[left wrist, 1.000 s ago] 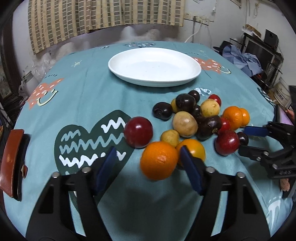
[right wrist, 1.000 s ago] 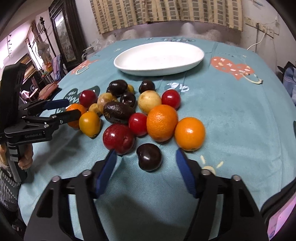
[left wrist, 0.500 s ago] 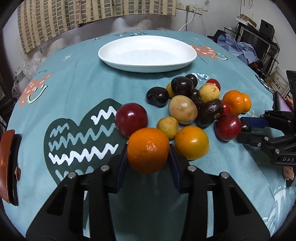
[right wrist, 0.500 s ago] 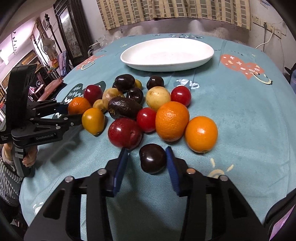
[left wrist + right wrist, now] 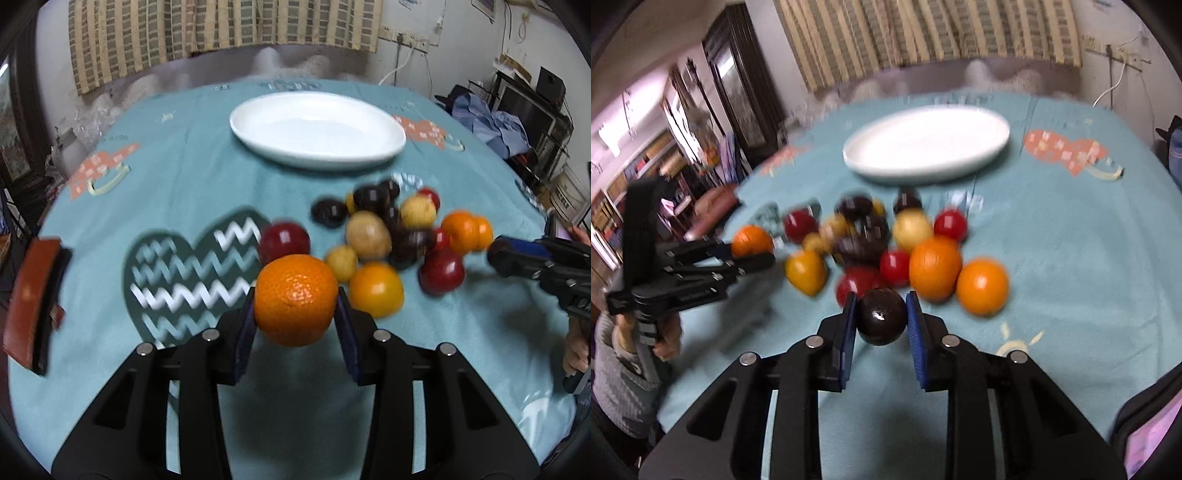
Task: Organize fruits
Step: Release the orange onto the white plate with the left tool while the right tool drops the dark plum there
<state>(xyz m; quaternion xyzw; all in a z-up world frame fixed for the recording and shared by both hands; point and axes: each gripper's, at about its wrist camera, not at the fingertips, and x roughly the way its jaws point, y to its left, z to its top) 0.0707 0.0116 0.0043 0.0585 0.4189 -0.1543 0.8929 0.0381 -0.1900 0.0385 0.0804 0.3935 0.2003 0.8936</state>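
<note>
We had the desk (image 5: 177, 369) under its teal cloth in front of us, with the white plate (image 5: 317, 127) at the far side and the loose pile of fruits (image 5: 380, 236) between it and us. The plate held nothing yet; every fruit that was not gripped lay on the cloth, well short of the rim.

The step in hand was the pick-up, both hands at once. Our left tool (image 5: 295, 314) was clamped on the orange (image 5: 295, 299), pads pressed to its two sides, at the near left edge of the pile. Our right tool (image 5: 881, 321) had just been closing and gripped the dark plum (image 5: 881, 315) at the pile's near edge, squarely between its blue pads. Both views were blurred, and we judged both fruits to be clear of the cloth, though we could not see the gap itself.

Next, as we judged it, we had to carry both fruits over the pile to the plate without brushing the heap, lower them inside the rim, and set them apart so they would neither roll together nor off.
</note>
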